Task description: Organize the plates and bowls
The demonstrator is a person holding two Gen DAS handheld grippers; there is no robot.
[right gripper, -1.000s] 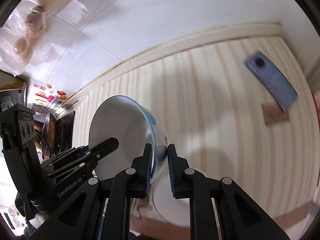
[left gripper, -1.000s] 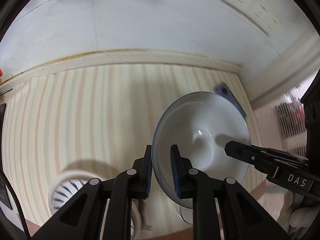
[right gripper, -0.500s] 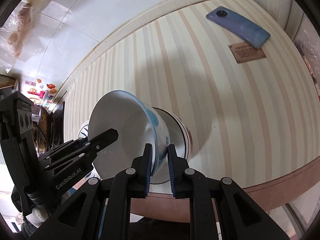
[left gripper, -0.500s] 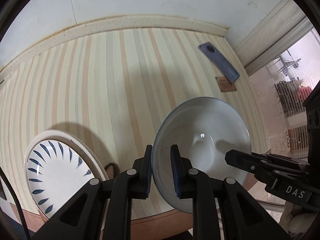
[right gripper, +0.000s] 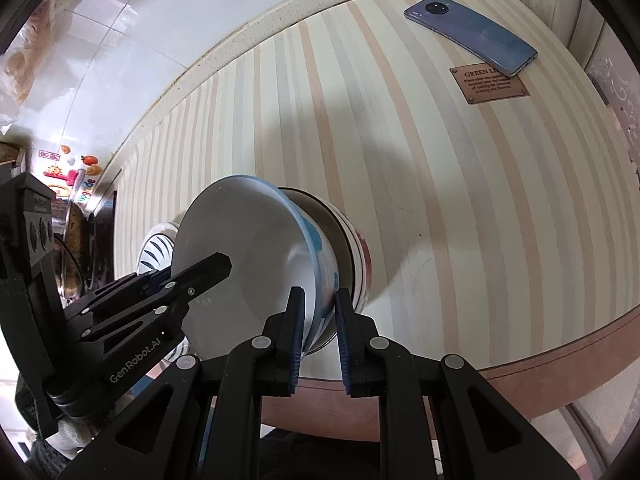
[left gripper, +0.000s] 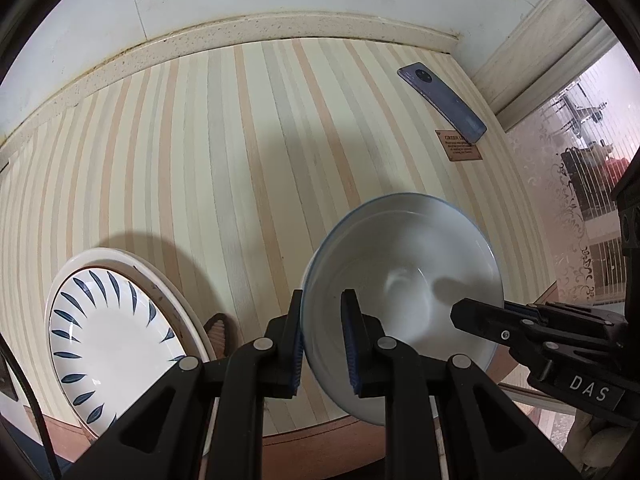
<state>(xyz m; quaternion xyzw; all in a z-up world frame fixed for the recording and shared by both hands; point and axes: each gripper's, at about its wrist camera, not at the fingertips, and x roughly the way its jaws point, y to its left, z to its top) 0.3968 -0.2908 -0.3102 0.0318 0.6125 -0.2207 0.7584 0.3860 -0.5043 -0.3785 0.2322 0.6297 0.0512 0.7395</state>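
Observation:
A white bowl with a blue rim (left gripper: 400,280) hangs tilted over the front of the striped table (left gripper: 240,152). My left gripper (left gripper: 323,340) is shut on its near rim, and my right gripper (left gripper: 464,314) clamps the opposite rim. In the right wrist view, the right gripper (right gripper: 320,332) pinches the wall of the bowl (right gripper: 248,256) while the left gripper (right gripper: 216,266) reaches in from the left. The held bowl sits over a stack of bowls (right gripper: 354,248) with a red-striped outer one; whether it touches them I cannot tell. A plate with blue leaf marks (left gripper: 108,340) lies to the left.
A blue phone (left gripper: 440,100) lies at the far right of the table, partly over a brown plaque (left gripper: 460,148). A tiled wall runs behind. The table's brown front edge (right gripper: 520,360) is close below the bowls. A frosted glass door (left gripper: 572,200) stands to the right.
Both grippers have tipped down toward the table with the bowl still held. The leaf-pattern plate and the bowl stack have come into view, and the bowl now sits closer over the stack.

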